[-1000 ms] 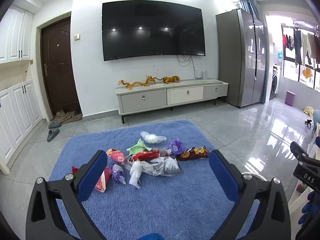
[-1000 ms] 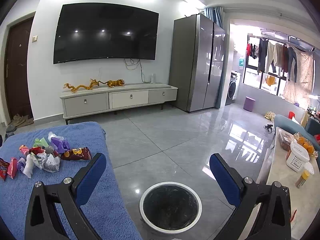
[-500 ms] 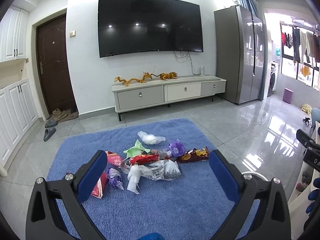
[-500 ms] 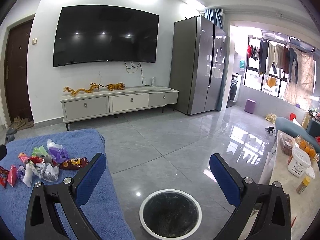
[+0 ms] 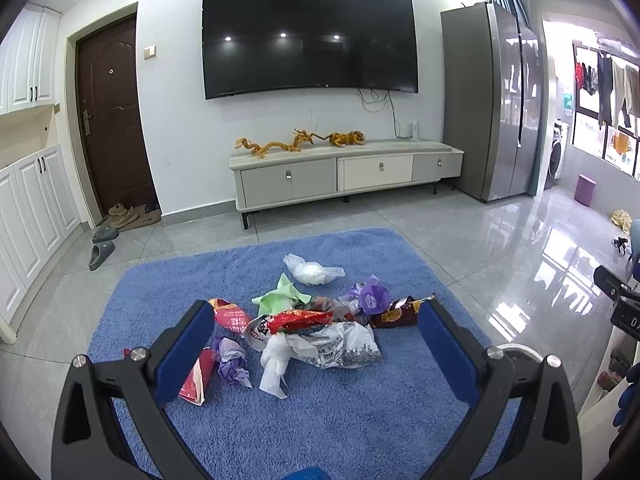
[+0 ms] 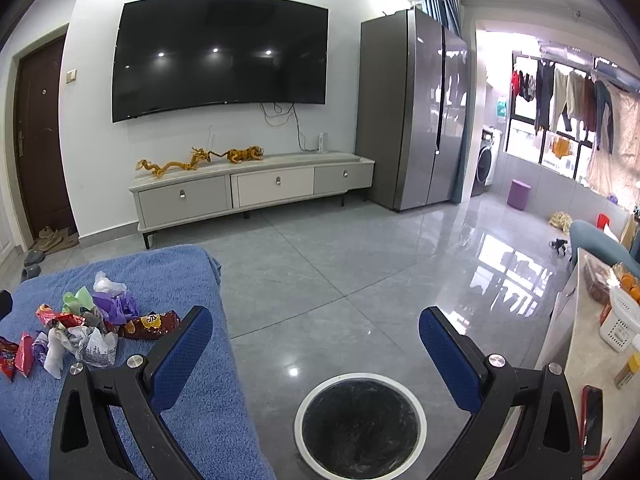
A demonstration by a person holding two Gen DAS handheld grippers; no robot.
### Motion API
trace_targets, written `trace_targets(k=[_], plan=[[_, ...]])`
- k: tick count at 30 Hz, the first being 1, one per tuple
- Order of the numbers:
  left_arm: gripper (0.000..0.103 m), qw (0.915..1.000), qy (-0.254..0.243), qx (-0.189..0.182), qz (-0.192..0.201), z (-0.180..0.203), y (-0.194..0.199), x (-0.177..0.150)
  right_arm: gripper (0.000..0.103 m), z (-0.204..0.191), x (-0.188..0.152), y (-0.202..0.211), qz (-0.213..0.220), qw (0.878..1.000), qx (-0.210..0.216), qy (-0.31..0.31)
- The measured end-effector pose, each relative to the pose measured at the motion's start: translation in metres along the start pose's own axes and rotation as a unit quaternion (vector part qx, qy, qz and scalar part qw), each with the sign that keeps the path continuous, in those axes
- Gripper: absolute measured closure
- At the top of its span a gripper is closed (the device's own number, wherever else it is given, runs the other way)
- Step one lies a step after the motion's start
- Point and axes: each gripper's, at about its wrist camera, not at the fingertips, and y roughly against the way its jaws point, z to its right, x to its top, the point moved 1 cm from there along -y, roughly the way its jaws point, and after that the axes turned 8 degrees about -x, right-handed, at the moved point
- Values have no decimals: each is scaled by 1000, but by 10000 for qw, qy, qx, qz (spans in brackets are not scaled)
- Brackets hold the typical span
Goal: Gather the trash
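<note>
The trash you are after lies in a loose heap [image 5: 304,328] near the middle of the blue rug [image 5: 320,412]: a white plastic bag [image 5: 310,273] at the far side, a green wrapper [image 5: 280,295] and a purple one [image 5: 372,298] nearer, a red snack packet [image 5: 300,319] on top, a dark chip bag [image 5: 398,314] at the right, and a printed grey-white bag [image 5: 344,346] at the near edge. A red carton [image 5: 196,378] and a crumpled purple wrapper [image 5: 232,364] sit at the near left.

Your left gripper [image 5: 314,354] hangs over the near side of the heap, jaws spread wide, nothing between them. Your right gripper [image 6: 316,354] is just as wide apart and empty, held above the round white-rimmed bin [image 6: 360,424] that stands on the grey tiles just right of the rug.

Farther off, a TV [image 5: 308,36] hangs over a low cabinet [image 5: 344,172], with a tall fridge [image 5: 492,100] to the right.
</note>
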Motion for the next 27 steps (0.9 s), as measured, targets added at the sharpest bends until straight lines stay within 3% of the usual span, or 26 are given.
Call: trace_targets(k=[6,18,24,27], plan=[[1,9996,-123,-134,-198,1,-16,-5,0,-8,-5,-20,-314,9993,118,175],[1,9899,-595,-1039,-757,36,-34,-39,0,-24,9,-24,-377,9988,197,242],[1,9906,-473,-1035,-762,16,-31,-48,0,-44,21,-18,-346,9976,482,366],[1,9929,-256,-870,-764,-10,-31,-50,0,-62,22,-26,-615,9938,826,408]])
